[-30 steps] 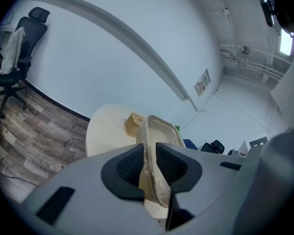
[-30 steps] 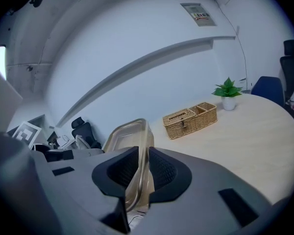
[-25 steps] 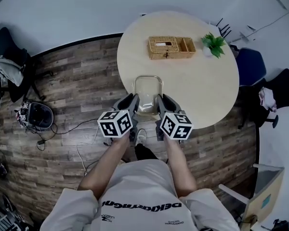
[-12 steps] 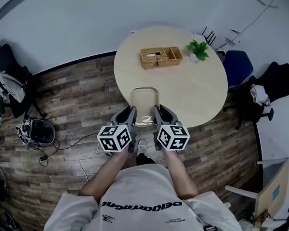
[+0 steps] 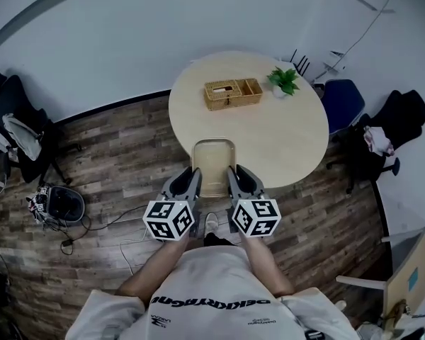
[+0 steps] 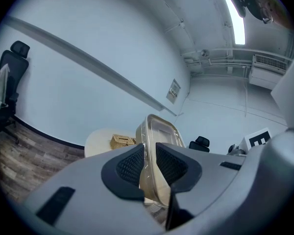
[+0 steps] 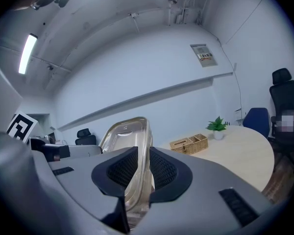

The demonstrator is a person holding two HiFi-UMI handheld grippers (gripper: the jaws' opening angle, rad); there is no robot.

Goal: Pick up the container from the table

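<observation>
Since a second ago the container has risen off the desk. Left hand-held gripper and right hand-held gripper each pinch a side rim at its near end, with its long axis pointing away between them.

Container between both jaw pairs: clear plastic, faint beige tint. Left gripper and right gripper: grey shells, black mesh-textured pads. Marker cubes: white with black square patterns. Beyond the jaws: table pale cream, basket tan woven wicker, plant green in a white pot. Floor: brown-grey wood planks. Chair right of the jaws: blue.
</observation>
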